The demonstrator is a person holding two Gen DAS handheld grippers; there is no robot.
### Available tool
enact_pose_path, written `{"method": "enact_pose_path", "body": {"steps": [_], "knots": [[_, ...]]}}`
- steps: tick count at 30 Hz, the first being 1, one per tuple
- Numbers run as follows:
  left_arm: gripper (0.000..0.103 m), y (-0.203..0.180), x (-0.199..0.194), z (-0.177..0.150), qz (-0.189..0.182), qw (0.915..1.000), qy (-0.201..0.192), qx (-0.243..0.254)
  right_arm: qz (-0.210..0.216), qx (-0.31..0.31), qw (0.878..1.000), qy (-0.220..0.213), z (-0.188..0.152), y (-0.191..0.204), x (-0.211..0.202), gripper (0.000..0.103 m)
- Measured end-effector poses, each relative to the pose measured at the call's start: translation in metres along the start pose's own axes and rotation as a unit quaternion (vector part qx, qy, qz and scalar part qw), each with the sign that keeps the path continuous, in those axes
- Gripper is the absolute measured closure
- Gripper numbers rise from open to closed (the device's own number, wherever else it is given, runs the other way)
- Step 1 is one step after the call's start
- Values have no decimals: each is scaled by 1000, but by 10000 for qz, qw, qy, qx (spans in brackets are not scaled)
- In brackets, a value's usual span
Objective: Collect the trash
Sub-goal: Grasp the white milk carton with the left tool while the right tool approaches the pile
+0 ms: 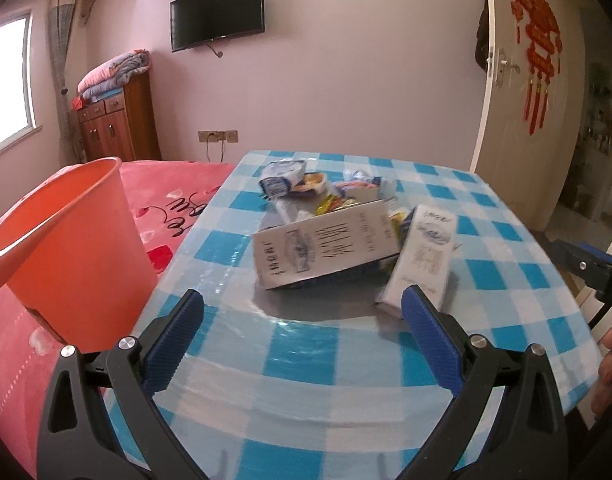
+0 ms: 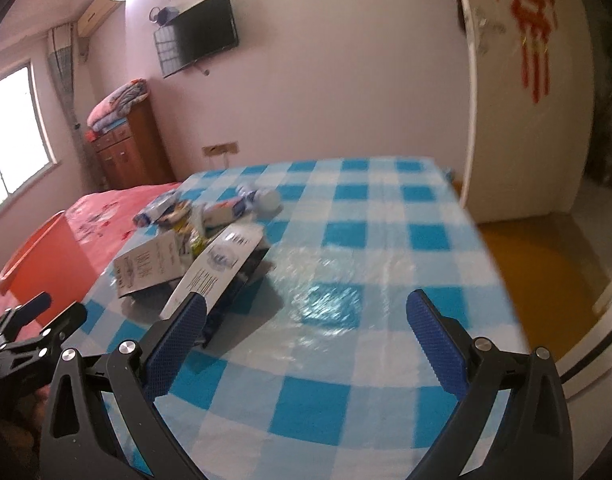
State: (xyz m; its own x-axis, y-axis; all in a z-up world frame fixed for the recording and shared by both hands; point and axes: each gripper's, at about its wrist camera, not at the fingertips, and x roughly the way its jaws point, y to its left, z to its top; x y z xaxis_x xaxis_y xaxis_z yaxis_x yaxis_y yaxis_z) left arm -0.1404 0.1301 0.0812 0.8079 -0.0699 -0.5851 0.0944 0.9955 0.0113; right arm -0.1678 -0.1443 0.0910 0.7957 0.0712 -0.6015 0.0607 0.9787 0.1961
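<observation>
With both the left gripper [image 1: 302, 312] and right gripper [image 2: 306, 312] spread wide and empty, start on the nearest box [image 1: 420, 256] of the trash on the table [image 1: 326, 360] (bin [image 1: 66, 248] waits left), squeezing its narrow sides squarely.

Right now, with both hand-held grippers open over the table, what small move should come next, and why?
Probably ease the left hand-held gripper forward onto the nearer box: its open jaws hold nothing, that box lies just ahead by its right finger, and the orange bin waits beside the table.
</observation>
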Motion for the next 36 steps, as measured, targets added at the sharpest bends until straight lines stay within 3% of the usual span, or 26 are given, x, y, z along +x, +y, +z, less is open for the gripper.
{"method": "enact_pose_path", "body": {"steps": [6,13,14,17,25,29,36], "knots": [[4,10,22,4,-13,9985,128,526,895,335,9941,521,-5,4,29,4],[4,-2,54,15,-18,9862,141,1650,1680,615,9798,888,-3,16,58,6],[4,-3,58,17,-48,9847,147,1734,1747,664,9780,923,-3,16,61,7],[4,-7,75,25,-8,9793,259,2009,1925,801,9721,1074,0,17,74,27],[4,-28,95,26,59,9540,267,2985,2358,1289,9524,1439,3,13,107,27],[4,-35,104,24,15,9427,267,3327,2440,1357,9484,1503,5,14,117,27],[4,-46,117,22,25,9335,292,3575,2437,1427,9457,1611,6,14,130,27]]}}
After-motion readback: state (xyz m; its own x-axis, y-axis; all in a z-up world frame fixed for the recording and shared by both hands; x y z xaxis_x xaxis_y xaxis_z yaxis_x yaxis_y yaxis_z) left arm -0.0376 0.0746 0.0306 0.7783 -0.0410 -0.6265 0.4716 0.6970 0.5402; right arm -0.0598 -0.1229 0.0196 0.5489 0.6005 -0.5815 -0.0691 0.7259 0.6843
